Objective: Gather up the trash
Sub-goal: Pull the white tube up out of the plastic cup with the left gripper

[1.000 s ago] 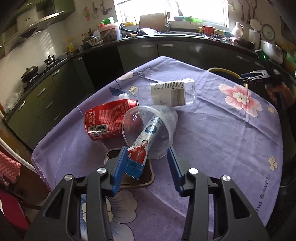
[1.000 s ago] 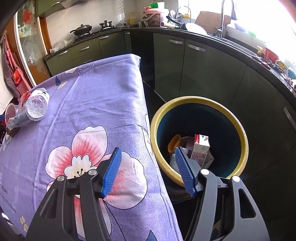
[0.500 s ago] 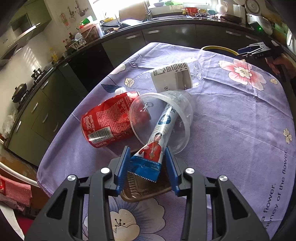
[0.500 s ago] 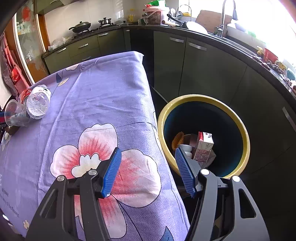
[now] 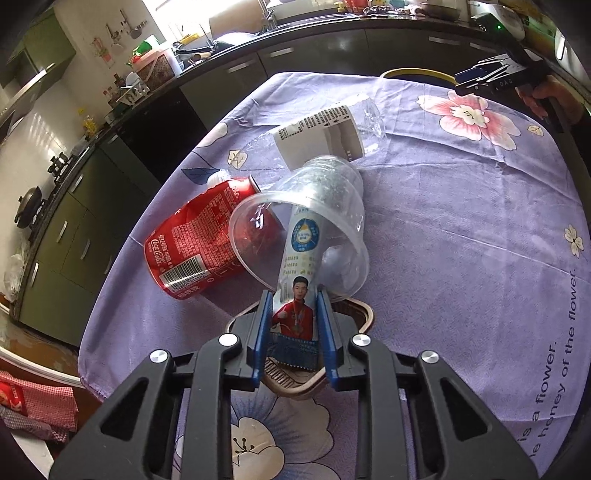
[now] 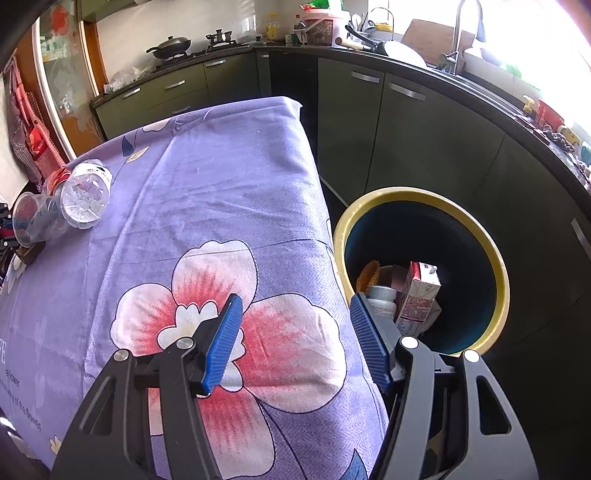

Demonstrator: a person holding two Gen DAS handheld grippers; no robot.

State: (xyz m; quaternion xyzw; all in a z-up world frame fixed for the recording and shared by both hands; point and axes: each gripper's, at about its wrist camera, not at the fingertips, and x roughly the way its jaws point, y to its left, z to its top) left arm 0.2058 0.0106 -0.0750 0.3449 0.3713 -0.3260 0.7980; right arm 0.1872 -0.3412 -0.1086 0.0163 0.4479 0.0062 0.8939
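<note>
Closing on a printed white-and-blue plastic tube (image 5: 297, 295) inside a clear plastic cup (image 5: 317, 221), left gripper (image 5: 291, 306); right gripper (image 6: 295, 332) gapes empty beside a yellow-rimmed bin (image 6: 496, 266).

A purple flowered cloth (image 6: 229, 192) is spread over the bench, under and ahead of the gripper. Beyond it, dark green cabinets (image 6: 417, 147) are ranged along the wall. A wok (image 6: 171, 45) is seen on the stove far ahead, and a tap (image 6: 461, 22) at upper right, by a bright window.
</note>
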